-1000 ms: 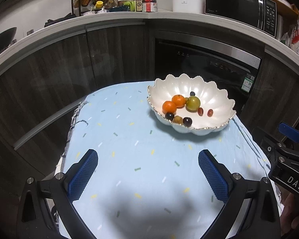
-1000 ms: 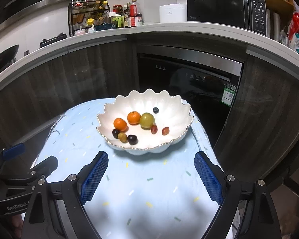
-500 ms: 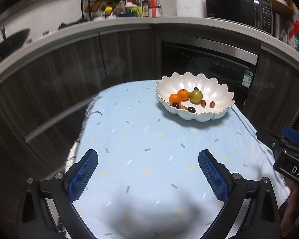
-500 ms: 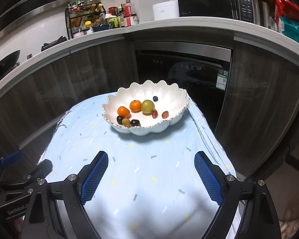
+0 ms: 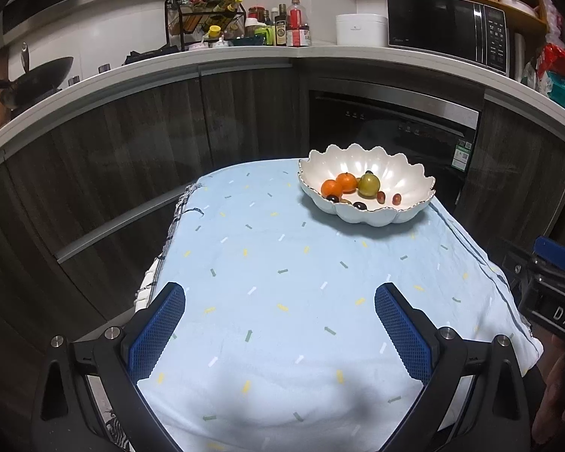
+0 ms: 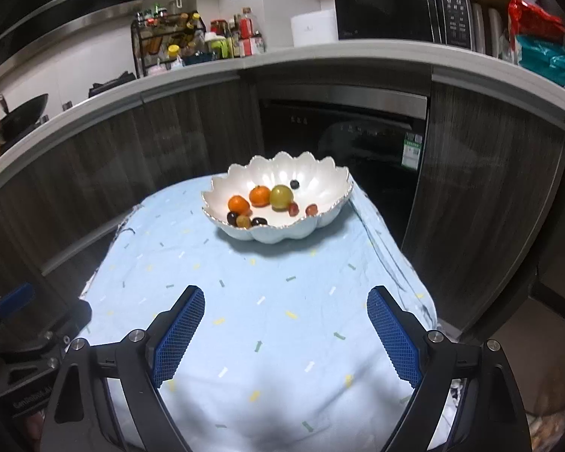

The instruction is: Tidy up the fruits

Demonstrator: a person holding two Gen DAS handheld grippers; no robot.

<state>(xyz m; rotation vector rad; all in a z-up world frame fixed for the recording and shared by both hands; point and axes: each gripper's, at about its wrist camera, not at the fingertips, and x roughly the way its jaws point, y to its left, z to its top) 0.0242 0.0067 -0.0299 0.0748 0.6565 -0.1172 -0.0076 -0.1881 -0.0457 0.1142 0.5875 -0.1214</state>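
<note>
A white scalloped bowl (image 5: 403,173) (image 6: 320,177) stands at the far end of a small table under a light blue cloth (image 5: 282,282) (image 6: 267,293). In it lie two oranges (image 5: 339,184) (image 6: 250,199), a green fruit (image 5: 369,184) (image 6: 281,196), red grapes (image 6: 301,209), dark grapes (image 6: 245,220) and a blueberry (image 6: 294,184). My left gripper (image 5: 280,327) is open and empty over the near part of the cloth. My right gripper (image 6: 285,331) is open and empty, also well short of the bowl.
Dark cabinets and a built-in oven (image 5: 391,128) stand behind the table. The counter above holds a spice rack (image 5: 207,19), bottles, a white cooker and a microwave (image 5: 448,30). The other gripper shows at each view's edge (image 5: 550,282) (image 6: 22,331).
Both grippers have pulled back from the bowl and risen; the bowl looks smaller and farther. The fruit has not moved. Both stay open.
</note>
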